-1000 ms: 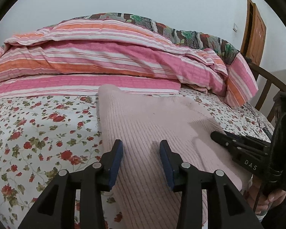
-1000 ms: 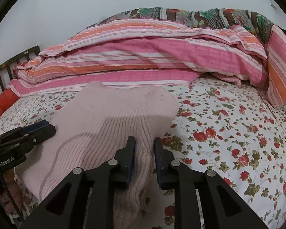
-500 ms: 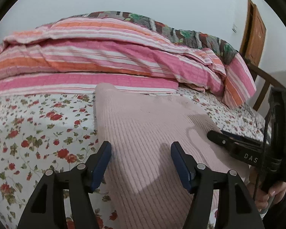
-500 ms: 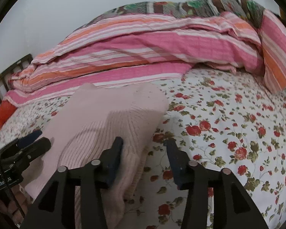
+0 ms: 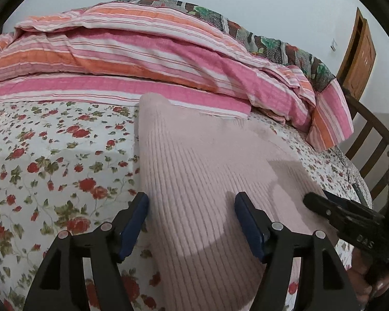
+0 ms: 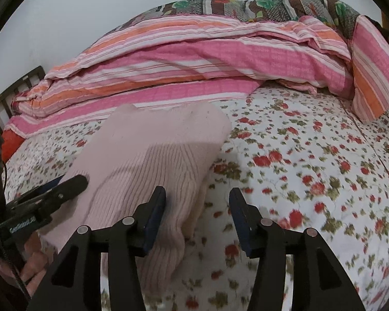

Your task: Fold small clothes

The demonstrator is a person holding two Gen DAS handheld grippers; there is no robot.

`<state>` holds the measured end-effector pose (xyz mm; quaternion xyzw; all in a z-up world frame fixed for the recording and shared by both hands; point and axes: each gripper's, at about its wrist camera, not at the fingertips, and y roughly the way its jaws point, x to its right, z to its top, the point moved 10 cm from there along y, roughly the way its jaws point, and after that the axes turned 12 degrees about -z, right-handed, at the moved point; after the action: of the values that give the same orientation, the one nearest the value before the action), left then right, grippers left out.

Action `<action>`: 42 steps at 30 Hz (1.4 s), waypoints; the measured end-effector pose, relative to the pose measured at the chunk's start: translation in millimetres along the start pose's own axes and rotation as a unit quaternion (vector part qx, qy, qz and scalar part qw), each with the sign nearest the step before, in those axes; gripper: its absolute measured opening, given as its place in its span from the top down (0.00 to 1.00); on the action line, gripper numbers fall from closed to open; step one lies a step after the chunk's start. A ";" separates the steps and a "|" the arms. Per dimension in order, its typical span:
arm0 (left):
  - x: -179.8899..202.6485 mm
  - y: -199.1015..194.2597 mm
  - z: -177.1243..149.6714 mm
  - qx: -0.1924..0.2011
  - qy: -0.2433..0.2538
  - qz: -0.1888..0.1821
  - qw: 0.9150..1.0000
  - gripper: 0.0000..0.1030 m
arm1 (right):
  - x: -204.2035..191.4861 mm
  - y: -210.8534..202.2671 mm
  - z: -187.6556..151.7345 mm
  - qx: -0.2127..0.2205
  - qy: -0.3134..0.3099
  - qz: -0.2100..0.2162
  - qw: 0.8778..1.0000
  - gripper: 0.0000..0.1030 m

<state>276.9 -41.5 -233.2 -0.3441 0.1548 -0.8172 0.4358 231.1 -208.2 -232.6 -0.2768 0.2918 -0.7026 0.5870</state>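
Sweater [image 5: 210, 171] flat | left gripper [image 5: 192, 223] opening above | right gripper [image 6: 197, 216] opening, angled down

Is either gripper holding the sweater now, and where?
Neither. Left gripper and right gripper are opening, pads clear of the pink sweater, which lies on the bed.

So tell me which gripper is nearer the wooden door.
Right. The right gripper is on the sweater's side toward the door; the left gripper, jaws opening, hangs over the sweater's opposite edge. Right's jaws are opening too.
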 end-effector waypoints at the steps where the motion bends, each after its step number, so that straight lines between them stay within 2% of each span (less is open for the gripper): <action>1: -0.1 -0.7 -1.1 -0.003 -0.003 0.001 1.000 0.35 | 1.0 -2.4 -3.3 -0.002 -0.002 -0.002 1.000 0.46; 4: 3.4 -8.3 -10.9 -0.026 -0.028 -0.002 0.999 0.35 | 5.9 -13.7 -13.4 -0.009 -0.017 -0.011 1.000 0.43; 8: 18.5 -30.9 -26.9 -0.055 -0.027 0.012 0.998 0.36 | 17.7 -35.1 -19.6 -0.014 -0.012 -0.016 1.000 0.43; 11: 32.7 -56.6 -20.8 -0.040 -0.022 0.018 0.999 0.34 | 29.9 -59.7 -18.1 -0.006 0.002 -0.022 1.000 0.43; 13: 45.8 -81.8 -9.1 -0.016 -0.013 0.041 0.999 0.32 | 35.3 -76.2 -15.9 -0.001 0.010 -0.021 1.000 0.42; 16: 64.3 -110.9 4.1 0.006 0.015 0.068 0.998 0.26 | 41.6 -104.5 -11.4 0.013 0.012 -0.028 0.999 0.31; 18: 74.0 -127.2 10.9 0.017 0.029 0.091 0.995 0.20 | 44.1 -119.5 -9.6 0.020 0.013 -0.029 0.999 0.29; 20: 83.8 -147.1 13.5 0.029 0.041 0.118 0.992 0.18 | 48.8 -134.5 -7.0 0.032 0.017 -0.038 0.999 0.23; 22: 88.8 -161.3 16.1 0.040 0.049 0.134 0.989 0.17 | 52.1 -150.7 -3.9 0.054 0.014 -0.049 0.997 0.07; 24: 94.7 -172.8 15.8 0.044 0.051 0.143 0.987 0.16 | 52.1 -165.8 -3.8 0.066 0.013 -0.045 0.997 0.03; 28: 104.3 -189.2 10.0 0.046 0.049 0.145 0.987 0.16 | 54.2 -180.2 -6.5 0.057 0.036 -0.019 0.998 0.00; 42: 121.7 -205.4 -8.2 0.041 0.059 0.155 0.985 0.16 | 54.7 -202.3 -22.2 0.059 0.014 -0.052 0.997 0.00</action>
<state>100.0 -24.0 -73.5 -0.2494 0.1982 -0.7641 0.5610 72.1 -231.9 -96.4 -0.2462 0.2437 -0.7518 0.5611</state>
